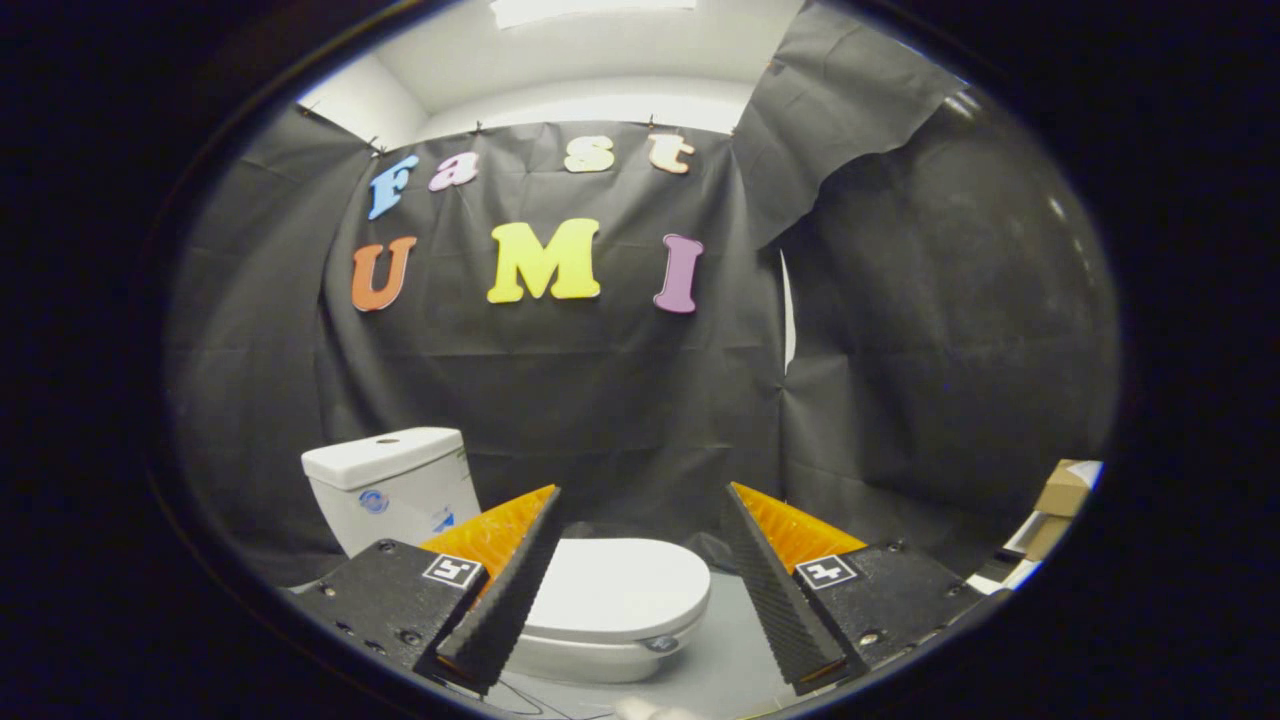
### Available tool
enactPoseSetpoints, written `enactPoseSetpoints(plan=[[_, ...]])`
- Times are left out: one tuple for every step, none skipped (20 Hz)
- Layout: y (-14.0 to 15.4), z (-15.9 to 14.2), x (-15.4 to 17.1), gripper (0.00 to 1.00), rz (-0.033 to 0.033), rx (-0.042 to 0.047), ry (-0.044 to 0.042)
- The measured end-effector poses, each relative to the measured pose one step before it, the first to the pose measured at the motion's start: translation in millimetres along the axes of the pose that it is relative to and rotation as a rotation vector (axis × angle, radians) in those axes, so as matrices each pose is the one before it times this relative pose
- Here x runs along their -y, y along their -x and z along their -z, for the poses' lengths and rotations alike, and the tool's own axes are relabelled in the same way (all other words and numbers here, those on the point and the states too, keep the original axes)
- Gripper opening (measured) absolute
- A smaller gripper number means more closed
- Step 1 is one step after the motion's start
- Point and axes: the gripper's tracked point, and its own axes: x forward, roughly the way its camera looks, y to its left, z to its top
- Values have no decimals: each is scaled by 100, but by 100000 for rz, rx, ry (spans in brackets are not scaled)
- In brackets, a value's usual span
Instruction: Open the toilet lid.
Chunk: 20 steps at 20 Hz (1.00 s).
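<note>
The toilet lid [615, 585] lay flat and closed over the bowl [590, 660], its white top showing between the gripper's fingers and a little beyond them, nearer the left finger than the right. That left finger overlapped the lid's near-left edge in the view; whether it touched, I could not tell. The gripper [640, 590] was spread wide, released, with nothing between its fingers [505, 600] but the lid and floor ahead. Behind the lid and off to the left of the gripper stood the white tank [390, 485], upright, a round button on its top and small stickers on its front. The grey floor [735, 650] ran beneath the bowl and out towards the right finger. Beyond everything hung the black cloth wall [600, 400], creased, with one panel drooping loose up to the right. Far off to the right of the gripper sat some cardboard boxes [1062, 495], low against the cloth.
</note>
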Motion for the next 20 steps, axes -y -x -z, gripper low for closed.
enactPoseSetpoints(plan=[[-1269,497,111,99,-1796,-668,-1861],[-1338,761,532,99,-904,-1827,-2488],[-1223,980,832,99,-458,-2431,-3295],[-1246,763,811,99,-547,-1876,-3969],[-1183,997,806,99,68,-2758,-4547],[-1087,927,875,99,-299,-2566,-4162],[-1168,929,930,99,505,-2245,-3690],[-1129,901,1058,98,662,-2253,-3232],[-1022,1238,941,99,709,-2699,-2391],[-1103,1185,1057,100,530,-3163,-1959],[-871,1279,796,100,405,-2940,-1953],[-1042,1286,802,100,5,-3248,-1120],[-897,1288,612,100,-586,-3159,-1298],[-816,1310,668,100,-422,-3305,-1672],[-799,1129,542,100,-1056,-2865,-2144],[-811,1102,272,100,72,-3577,-2642],[-702,1513,302,100,-1641,-4235,-1833],[-552,1414,580,100,-1138,-2364,-1734],[-404,634,444,100,-605,-1240,-2146],[-222,494,367,100,-788,-1119,-2420]])
